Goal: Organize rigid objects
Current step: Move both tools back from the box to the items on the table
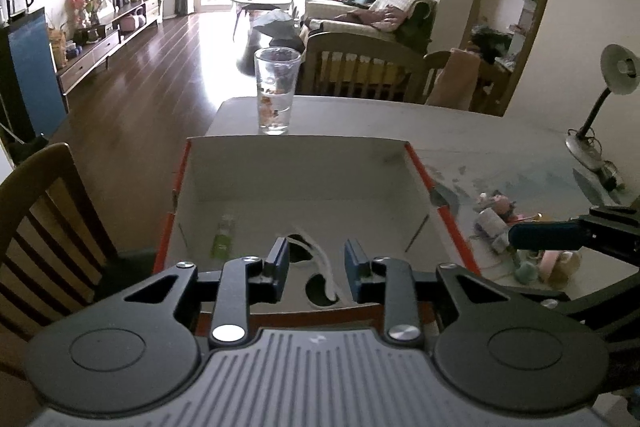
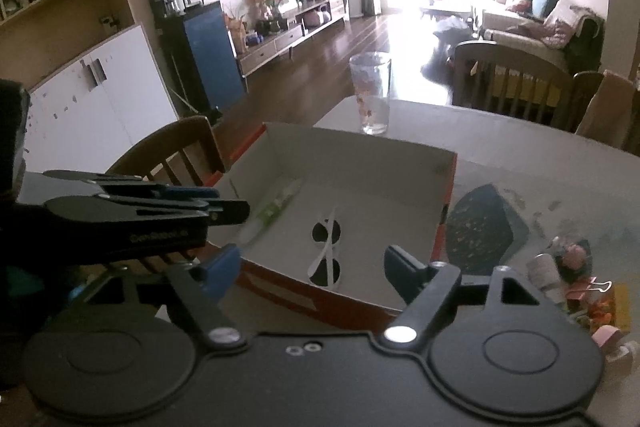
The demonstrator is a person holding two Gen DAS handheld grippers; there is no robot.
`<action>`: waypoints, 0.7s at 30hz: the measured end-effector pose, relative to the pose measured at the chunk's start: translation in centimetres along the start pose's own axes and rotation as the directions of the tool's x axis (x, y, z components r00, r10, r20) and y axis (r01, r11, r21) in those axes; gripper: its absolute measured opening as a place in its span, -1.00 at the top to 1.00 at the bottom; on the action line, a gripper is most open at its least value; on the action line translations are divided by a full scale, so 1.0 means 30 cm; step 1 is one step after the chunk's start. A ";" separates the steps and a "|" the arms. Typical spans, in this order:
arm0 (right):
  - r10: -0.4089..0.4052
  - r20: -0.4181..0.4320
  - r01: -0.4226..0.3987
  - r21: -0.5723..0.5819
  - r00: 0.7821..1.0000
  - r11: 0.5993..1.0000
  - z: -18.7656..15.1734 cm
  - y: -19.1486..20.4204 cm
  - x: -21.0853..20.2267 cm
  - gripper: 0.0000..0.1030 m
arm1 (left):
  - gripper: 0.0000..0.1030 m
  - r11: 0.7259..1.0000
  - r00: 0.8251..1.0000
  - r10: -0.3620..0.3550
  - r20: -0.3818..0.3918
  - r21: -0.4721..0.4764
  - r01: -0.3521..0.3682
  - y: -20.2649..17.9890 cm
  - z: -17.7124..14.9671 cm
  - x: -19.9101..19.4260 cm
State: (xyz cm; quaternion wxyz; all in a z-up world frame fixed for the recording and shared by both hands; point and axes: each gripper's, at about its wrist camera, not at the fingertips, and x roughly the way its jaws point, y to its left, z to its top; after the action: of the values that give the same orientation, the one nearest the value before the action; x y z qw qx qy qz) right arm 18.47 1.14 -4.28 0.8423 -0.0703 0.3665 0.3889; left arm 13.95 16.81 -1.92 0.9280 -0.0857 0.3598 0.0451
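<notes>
White-framed sunglasses [image 2: 326, 253] lie folded on the floor of the open cardboard box [image 2: 450, 183], toward its near wall, with a slim green-and-white tube [image 2: 276, 205] resting to their left. The box, white inside and orange outside, sits on the pale table [image 2: 520, 151]. Your left gripper [image 1: 316, 269] hovers over the near edge of the box, its blue-padded jaws set a narrow gap apart with nothing pinched between them; the sunglasses show through the gap, below the pads. Your right gripper [image 2: 316, 269] hangs just outside the box's near wall, jaws spread wide and empty. A clear drinking glass [image 1: 277, 91] stands upright just beyond the box's far wall. To the right of the box, a heap of small trinkets [image 2: 576, 279] waits on the tabletop, a binder clip among them. A desk lamp [image 1: 600, 107] stands at the far right, and wooden chairs [image 1: 48, 227] ring the table.
</notes>
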 end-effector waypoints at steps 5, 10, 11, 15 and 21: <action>0.000 0.046 0.000 -0.005 0.999 1.000 -0.029 -0.022 -0.052 -0.64 | 0.43 1.000 1.000 -0.007 0.011 0.016 0.006 -0.044 -0.017 -0.011; -0.014 0.075 0.014 0.000 0.997 1.000 -0.070 -0.055 -0.102 -0.66 | -0.29 0.999 0.999 -0.026 0.045 0.022 0.025 -0.091 -0.032 -0.035; -0.011 0.076 0.010 0.008 0.997 1.000 -0.080 -0.070 -0.111 -0.66 | -0.29 0.999 0.998 -0.041 0.051 0.020 0.040 -0.100 -0.034 -0.039; -0.032 0.088 0.029 0.036 0.996 0.999 -0.117 -0.126 -0.149 -0.67 | -0.39 0.997 0.996 -0.065 0.060 0.034 0.063 -0.148 -0.038 -0.044; -0.079 0.096 0.072 0.071 0.992 0.995 -0.162 -0.236 -0.212 -0.68 | -0.70 0.994 0.992 -0.096 0.086 0.063 0.091 -0.260 -0.035 -0.016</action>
State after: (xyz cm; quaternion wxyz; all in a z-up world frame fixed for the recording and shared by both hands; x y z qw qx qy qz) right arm 18.02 -9.55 -4.68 0.8754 -0.0365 0.3342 0.3473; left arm 14.03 8.94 -1.37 0.9463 -0.0730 0.3150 -0.0052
